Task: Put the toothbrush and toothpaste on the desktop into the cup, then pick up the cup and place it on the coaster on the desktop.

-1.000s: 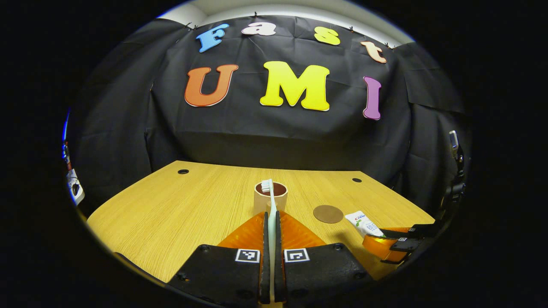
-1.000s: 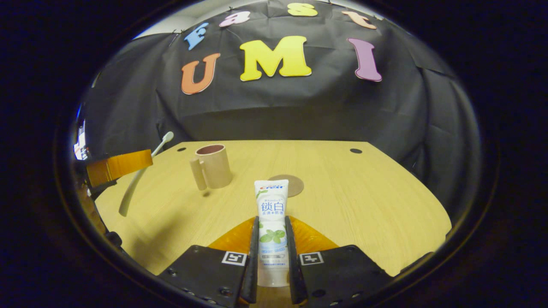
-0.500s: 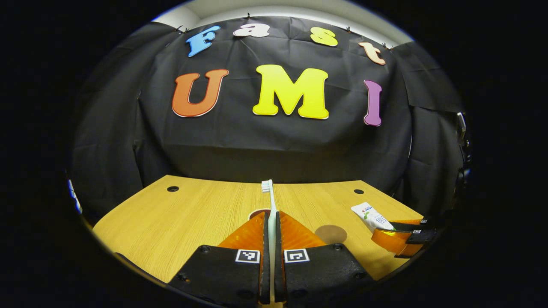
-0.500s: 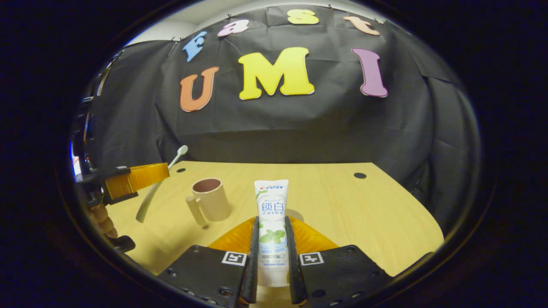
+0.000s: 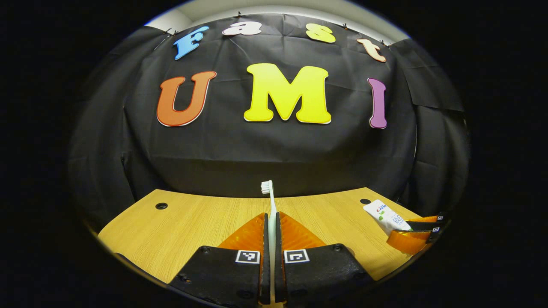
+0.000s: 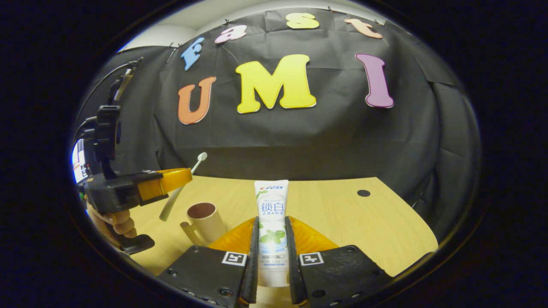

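My left gripper (image 5: 270, 218) is shut on a white toothbrush (image 5: 269, 201) that points forward, bristles at the far end. In the right gripper view that gripper (image 6: 171, 182) hangs in the air at the left, the toothbrush (image 6: 184, 184) slanting through it above the beige cup (image 6: 204, 217). My right gripper (image 6: 271, 222) is shut on a white toothpaste tube (image 6: 271, 218) standing up between its fingers. The left gripper view has this gripper (image 5: 413, 233) at the right edge with the tube (image 5: 385, 216). The cup stands upright on the wooden desktop (image 6: 342, 214), handle toward me.
The desktop (image 5: 192, 218) has round cable holes near its back corners (image 5: 161, 205) (image 6: 363, 193). The black cloth wall rises right behind the desk. A hand (image 6: 113, 222) holds the left gripper's handle at the left edge.
Both grippers have risen and tilted up with their loads. The cup and coaster have dropped out of the left gripper view; in the right gripper view the coaster is gone and the cup sits lower.
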Demonstrator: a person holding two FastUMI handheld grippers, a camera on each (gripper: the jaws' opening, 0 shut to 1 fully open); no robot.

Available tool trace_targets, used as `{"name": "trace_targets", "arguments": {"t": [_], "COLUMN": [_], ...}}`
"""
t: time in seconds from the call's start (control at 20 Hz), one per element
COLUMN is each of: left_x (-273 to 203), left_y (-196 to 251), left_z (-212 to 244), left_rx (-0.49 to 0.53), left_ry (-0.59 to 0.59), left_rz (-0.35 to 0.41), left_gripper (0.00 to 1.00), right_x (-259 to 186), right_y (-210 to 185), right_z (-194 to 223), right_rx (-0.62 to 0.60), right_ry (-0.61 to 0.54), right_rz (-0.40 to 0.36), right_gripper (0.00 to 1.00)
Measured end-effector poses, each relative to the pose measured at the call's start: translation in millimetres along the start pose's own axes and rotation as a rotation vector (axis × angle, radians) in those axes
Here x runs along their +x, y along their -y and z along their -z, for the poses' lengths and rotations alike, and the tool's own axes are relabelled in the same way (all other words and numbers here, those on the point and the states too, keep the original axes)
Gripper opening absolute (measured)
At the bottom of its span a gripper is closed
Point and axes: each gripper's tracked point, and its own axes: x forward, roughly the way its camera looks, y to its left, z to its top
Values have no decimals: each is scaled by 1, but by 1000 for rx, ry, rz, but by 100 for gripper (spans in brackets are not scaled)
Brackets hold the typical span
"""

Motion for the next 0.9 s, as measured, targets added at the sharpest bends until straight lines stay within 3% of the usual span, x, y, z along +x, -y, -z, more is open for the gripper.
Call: {"name": "trace_targets", "arguments": {"t": [0.35, 0.9], "left_x": [33, 34], "left_y": [-15, -20], "left_z": [-7, -6], "left_rx": [-19, -37], "left_ry": [53, 56], "left_rz": [-27, -35], "left_gripper": [6, 8], "right_x": [10, 15], "right_y": [1, 4], "right_z": [9, 26], "right_rx": [14, 20], "right_ry": [7, -14], "right_rz": [-28, -29], "right_gripper": [30, 28]}}
